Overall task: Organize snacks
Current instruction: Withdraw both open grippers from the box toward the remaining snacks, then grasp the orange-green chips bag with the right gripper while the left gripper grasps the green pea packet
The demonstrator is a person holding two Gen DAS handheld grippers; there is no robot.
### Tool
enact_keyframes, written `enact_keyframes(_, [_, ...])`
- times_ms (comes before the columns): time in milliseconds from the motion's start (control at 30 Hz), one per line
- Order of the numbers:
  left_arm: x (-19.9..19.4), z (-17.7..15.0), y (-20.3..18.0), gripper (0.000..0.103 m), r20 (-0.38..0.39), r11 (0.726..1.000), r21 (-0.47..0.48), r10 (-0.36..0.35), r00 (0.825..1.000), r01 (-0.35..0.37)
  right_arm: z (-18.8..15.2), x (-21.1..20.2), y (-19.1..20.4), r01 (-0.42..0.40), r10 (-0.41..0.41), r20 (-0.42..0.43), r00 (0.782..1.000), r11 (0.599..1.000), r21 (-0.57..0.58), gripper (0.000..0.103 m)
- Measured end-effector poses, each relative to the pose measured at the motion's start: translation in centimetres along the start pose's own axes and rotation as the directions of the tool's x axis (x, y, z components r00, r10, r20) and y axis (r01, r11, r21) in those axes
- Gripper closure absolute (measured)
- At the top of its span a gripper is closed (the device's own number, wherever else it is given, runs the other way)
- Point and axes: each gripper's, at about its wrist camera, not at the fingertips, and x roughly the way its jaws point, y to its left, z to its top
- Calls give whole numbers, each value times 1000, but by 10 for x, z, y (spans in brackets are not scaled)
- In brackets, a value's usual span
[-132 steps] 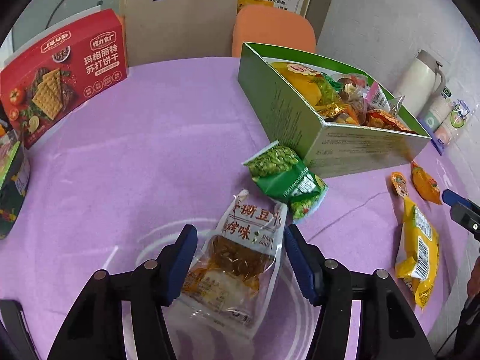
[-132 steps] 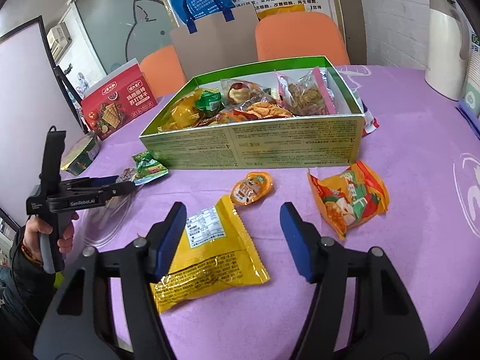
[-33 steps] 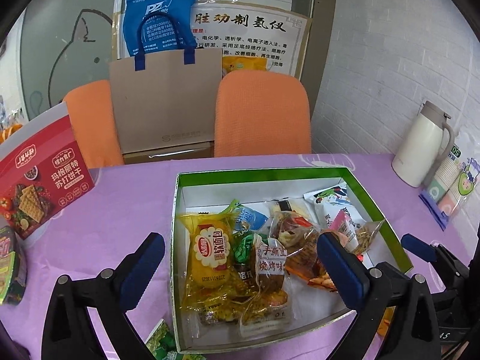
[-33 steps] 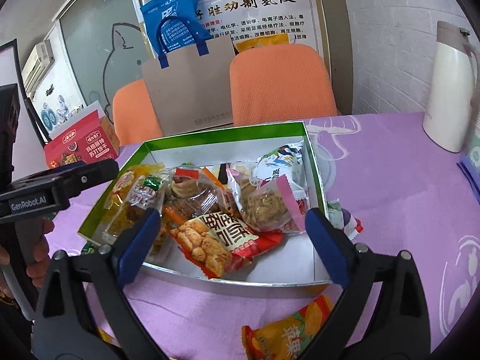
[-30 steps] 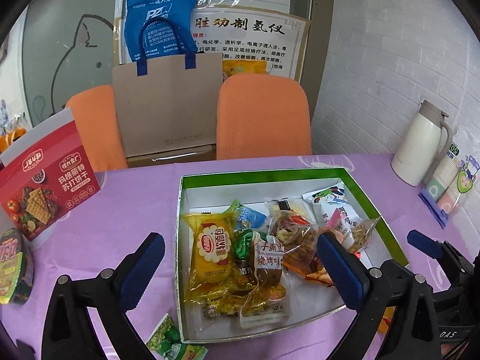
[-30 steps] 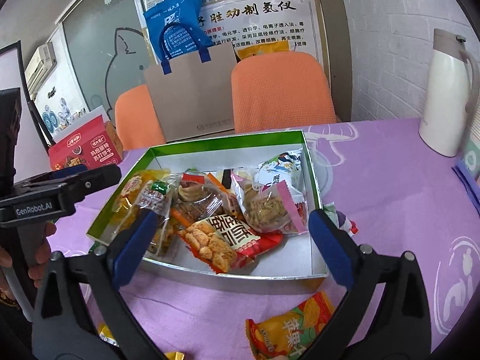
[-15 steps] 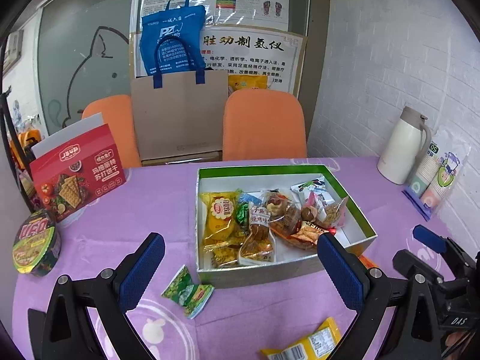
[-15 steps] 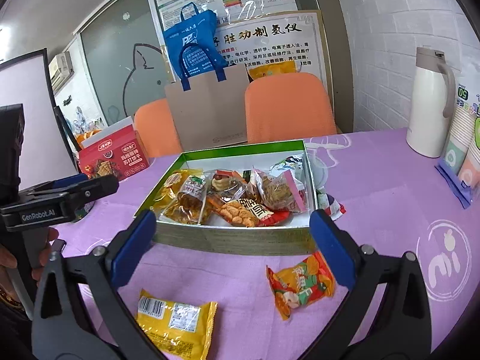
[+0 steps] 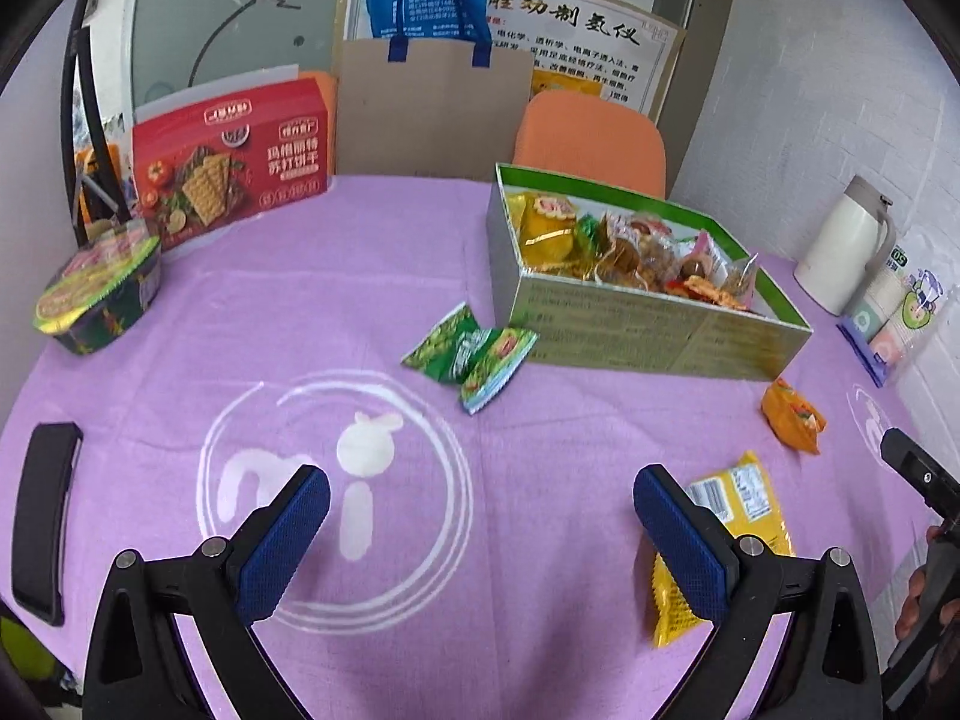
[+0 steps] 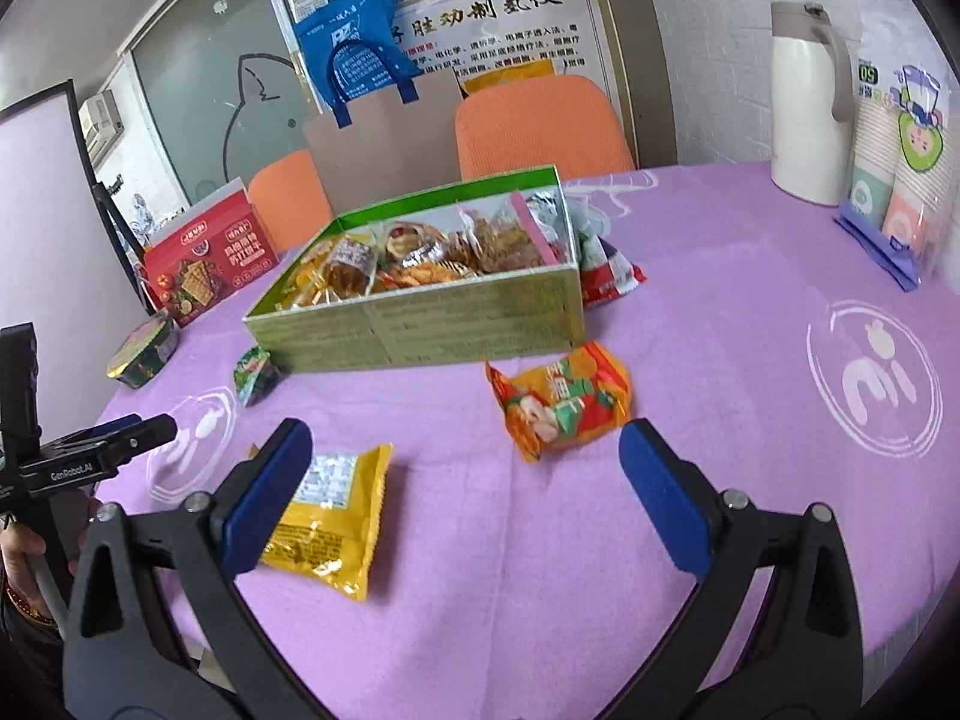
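The left gripper point(image 9: 480, 531) is spread wide with nothing between its blue pads, positioned above the purple tablecloth point(image 9: 300, 312) over the white printed logo point(image 9: 354, 498); the right gripper point(image 10: 465, 486) is likewise fully released and empty, positioned above the same cloth. The green snack box point(image 9: 630, 330) stands open on the table, filled with assorted wrapped snacks point(image 9: 624, 246); a green snack packet point(image 9: 474, 351) lies on the cloth just beside the box's near-left corner, apart from the box wall. In the right wrist view, a yellow snack bag point(image 10: 327, 519) lies flat beside the right gripper's left finger, partly covered by it; an orange snack bag point(image 10: 561, 405) lies near the box's front wall, between the box and the gripper; a red-and-white packet point(image 10: 606, 273) rests against the box's right end. Off to the left, a red cracker box point(image 9: 231, 165) stands upright at the table edge; an instant noodle bowl point(image 9: 99, 291) sits near it. A white thermos jug point(image 10: 807, 102) and a pack of paper cups point(image 10: 900, 174) stand at the far right; orange chairs point(image 10: 540, 126) and a brown paper bag point(image 9: 432, 114) are behind the table. A person's hand point(image 10: 24, 546) holds the left gripper's handle at the left edge of the right wrist view.
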Motion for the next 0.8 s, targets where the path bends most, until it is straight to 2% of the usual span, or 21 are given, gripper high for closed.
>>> enact_keyframes(267, [15, -3, 10, 0, -31, 1000, -6, 9, 999, -9, -13, -4, -23, 69, -68, -20, 998, 995, 77, 1])
enact_keyframes(433, [18, 10, 16, 0, -14, 1000, -17, 6, 1000, -6, -4, 6, -21, 79, -78, -17, 997, 993, 84, 1])
enact_keyframes(567, [31, 30, 7, 0, -4, 999, 30, 14, 1000, -14, 1, 22, -23, 86, -83, -41, 996, 992, 94, 3])
enact_keyframes(633, [41, 40, 2, 0, -4, 999, 46, 2, 1000, -2, 4, 28, -24, 91, -87, -53, 995, 992, 92, 9])
enact_keyframes(800, [66, 55, -7, 1, -22, 997, 75, 10, 1000, -8, 17, 49, -19, 131, -130, -89, 988, 991, 7, 11])
